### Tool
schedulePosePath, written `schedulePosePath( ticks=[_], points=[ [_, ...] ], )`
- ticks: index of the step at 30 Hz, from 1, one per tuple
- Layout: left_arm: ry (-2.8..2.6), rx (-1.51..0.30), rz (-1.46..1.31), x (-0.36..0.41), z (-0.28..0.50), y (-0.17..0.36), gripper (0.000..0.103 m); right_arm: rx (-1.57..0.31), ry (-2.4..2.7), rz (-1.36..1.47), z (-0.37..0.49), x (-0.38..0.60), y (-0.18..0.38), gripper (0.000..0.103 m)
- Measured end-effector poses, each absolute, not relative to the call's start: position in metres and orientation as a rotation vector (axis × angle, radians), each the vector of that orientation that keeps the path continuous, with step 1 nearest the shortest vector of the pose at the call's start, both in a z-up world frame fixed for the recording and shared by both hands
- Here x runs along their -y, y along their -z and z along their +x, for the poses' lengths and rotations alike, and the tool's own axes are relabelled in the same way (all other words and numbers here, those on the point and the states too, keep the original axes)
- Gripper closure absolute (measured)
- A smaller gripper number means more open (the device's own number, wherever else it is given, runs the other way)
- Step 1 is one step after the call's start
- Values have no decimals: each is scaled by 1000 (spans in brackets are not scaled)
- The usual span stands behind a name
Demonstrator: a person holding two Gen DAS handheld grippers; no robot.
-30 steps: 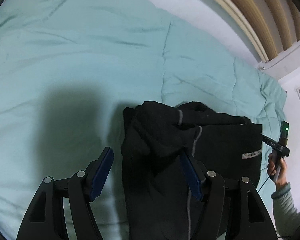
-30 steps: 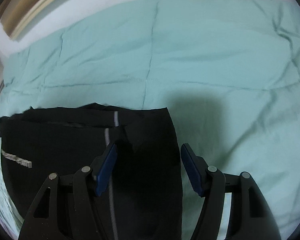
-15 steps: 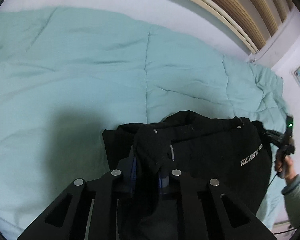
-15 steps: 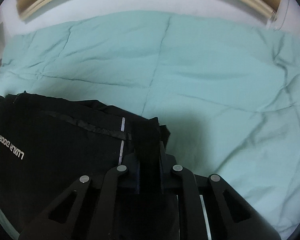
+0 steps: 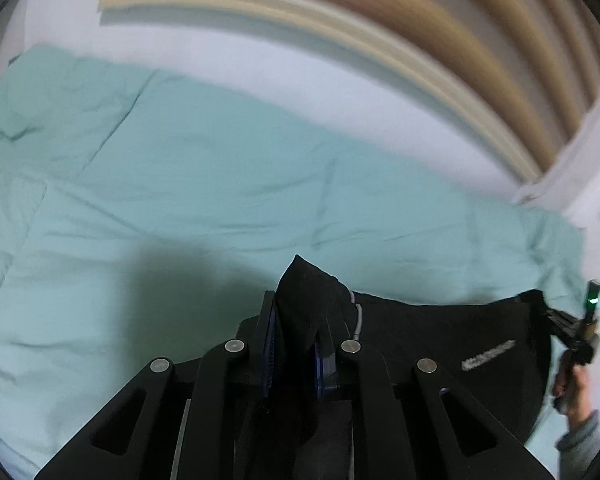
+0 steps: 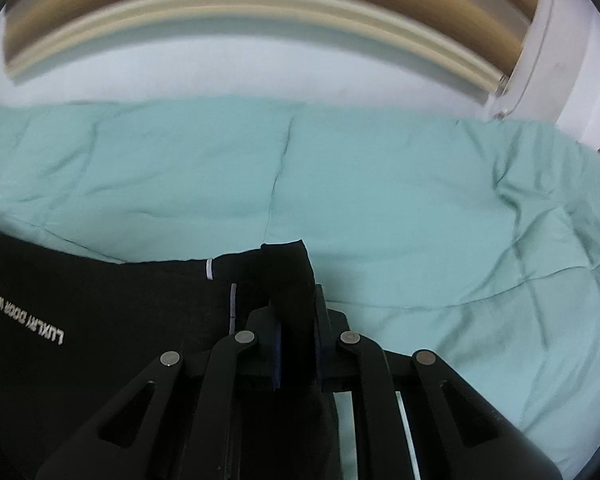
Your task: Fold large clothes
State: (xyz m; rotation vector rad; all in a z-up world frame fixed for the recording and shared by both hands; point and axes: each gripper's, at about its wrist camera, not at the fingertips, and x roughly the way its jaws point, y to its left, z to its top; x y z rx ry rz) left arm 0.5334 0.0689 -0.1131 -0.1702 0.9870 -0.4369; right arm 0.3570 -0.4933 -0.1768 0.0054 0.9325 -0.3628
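Note:
A black garment (image 5: 440, 340) with grey lettering and thin white stripes hangs stretched between both grippers above a mint green duvet (image 5: 180, 200). My left gripper (image 5: 296, 320) is shut on one upper corner of the black garment, and a peak of cloth sticks up past its blue pads. In the right wrist view my right gripper (image 6: 296, 304) is shut on the other corner of the garment (image 6: 100, 312), with the cloth spreading away to the left. At the right edge of the left wrist view a person's hand (image 5: 576, 388) holds the right gripper's handle.
The green duvet (image 6: 420, 200) covers the whole bed beyond the garment. Behind it runs a white wall (image 5: 260, 64) with a wooden slatted headboard (image 5: 420, 32) above. A grey sleeve (image 5: 580, 444) shows at the lower right.
Both grippers went from open around the garment's corners to shut on them. Both have since risen and tipped up, lifting the garment's top edge off the duvet and bringing the wall into view.

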Motion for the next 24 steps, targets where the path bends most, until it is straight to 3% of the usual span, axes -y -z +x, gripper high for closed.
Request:
schedulePosePath(
  ticks=[6,8,10,12,14,16,20,24],
  points=[
    [337,-1220,-127,-56,552,212,86,-1177,327,20,393,489,278,90],
    [318,-1239,-139,-56,552,224,83,-1196,340,-8,396,483,287,89],
    [322,-1242,-137,-57,555,222,82,-1208,347,-34,399,480,286,87],
    [320,-1237,-116,-57,555,216,74,-1220,336,-73,399,476,282,82],
    [288,-1230,-85,-63,554,205,49,-1219,336,-99,395,475,276,74],
    [267,-1213,-117,-76,549,188,43,-1201,325,-79,382,476,262,73],
    [266,-1165,-285,-115,538,156,37,-1143,319,-4,343,479,225,47],
    [202,-1092,-290,-139,517,120,38,-1094,279,13,303,465,191,47]
  ],
)
